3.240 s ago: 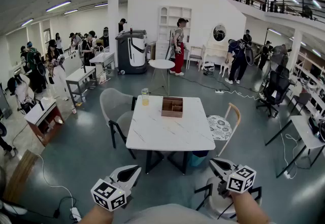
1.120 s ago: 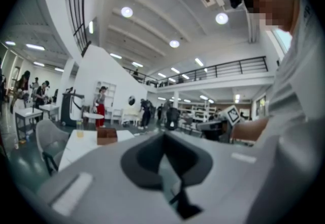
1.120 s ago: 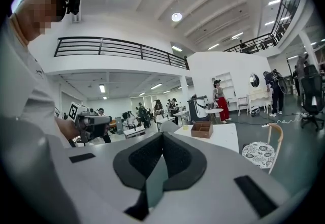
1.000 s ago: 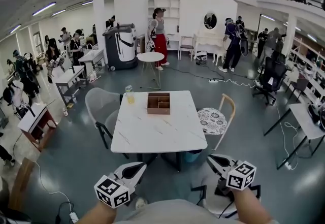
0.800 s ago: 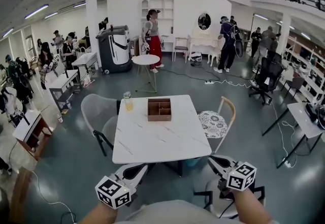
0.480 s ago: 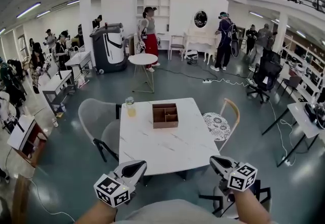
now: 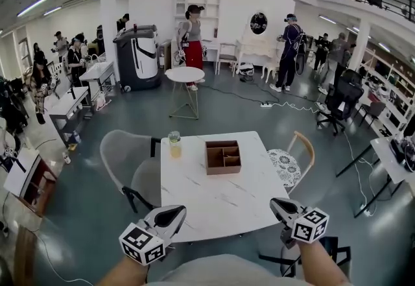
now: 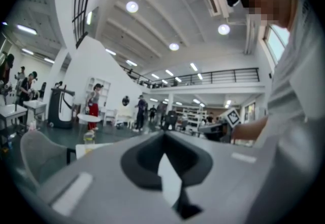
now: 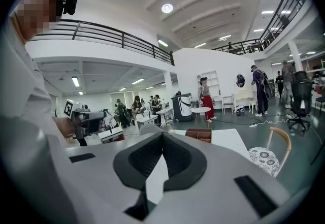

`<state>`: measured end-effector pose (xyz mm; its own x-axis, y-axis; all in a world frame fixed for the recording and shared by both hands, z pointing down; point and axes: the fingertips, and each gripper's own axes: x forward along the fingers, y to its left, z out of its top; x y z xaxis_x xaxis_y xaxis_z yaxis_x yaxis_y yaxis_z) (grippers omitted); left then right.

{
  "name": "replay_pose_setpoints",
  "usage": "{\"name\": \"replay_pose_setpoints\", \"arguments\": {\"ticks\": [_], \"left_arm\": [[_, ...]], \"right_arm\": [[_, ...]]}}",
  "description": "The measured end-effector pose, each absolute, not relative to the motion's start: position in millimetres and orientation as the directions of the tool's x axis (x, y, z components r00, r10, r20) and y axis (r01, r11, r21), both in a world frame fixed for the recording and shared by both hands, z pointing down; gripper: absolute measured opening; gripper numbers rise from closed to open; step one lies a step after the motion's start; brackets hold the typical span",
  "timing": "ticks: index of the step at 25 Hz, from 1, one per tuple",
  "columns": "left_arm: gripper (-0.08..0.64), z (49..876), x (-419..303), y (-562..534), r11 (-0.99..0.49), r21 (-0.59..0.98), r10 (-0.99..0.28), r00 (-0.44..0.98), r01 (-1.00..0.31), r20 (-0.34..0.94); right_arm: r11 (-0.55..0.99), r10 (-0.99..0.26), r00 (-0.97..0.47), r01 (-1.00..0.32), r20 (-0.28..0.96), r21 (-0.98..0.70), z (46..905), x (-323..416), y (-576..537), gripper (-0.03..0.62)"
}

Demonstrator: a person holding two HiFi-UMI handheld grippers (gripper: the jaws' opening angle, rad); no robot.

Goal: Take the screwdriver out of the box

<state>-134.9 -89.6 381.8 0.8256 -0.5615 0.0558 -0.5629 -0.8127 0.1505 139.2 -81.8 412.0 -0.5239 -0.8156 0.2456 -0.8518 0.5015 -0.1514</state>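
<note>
Table [image 7: 220, 194] is brought nearer vs earlier. Left gripper [image 7: 170, 213], right gripper [image 7: 280, 205]: jaws pressed together, empty. Risk: glass [image 7: 174, 145] by box [image 7: 223, 157] gets knocked on reach-in; screwdriver not visible.

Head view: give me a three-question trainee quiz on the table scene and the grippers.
1. True or false: the wooden box stands on the floor.
2. What stands on the white table, to the left of the box? A) a glass of yellow liquid B) a laptop C) a plate
3. Fill in: the left gripper and the right gripper each have their jaws ____.
Key: 1 false, it stands on the table; 2 A; 3 shut, with nothing held.
</note>
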Motion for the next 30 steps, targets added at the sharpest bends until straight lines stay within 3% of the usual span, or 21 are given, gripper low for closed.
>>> {"name": "replay_pose_setpoints", "arguments": {"ticks": [15, 30], "left_arm": [[0.005, 393.9, -165.7, -139.3, -0.768, 0.173, -0.612, 0.787, -0.616, 0.083], [0.005, 412.0, -108.2, -215.8, -0.651, 0.163, -0.729, 0.67, -0.742, 0.14]], "right_arm": [[0.515, -0.793, -0.549, -0.836, 0.264, -0.189, 426.9, 122.4, -141.5, 0.008], [0.624, -0.687, -0.676, -0.737, 0.266, -0.26, 461.8, 180.1, -264.4, 0.008]]}}
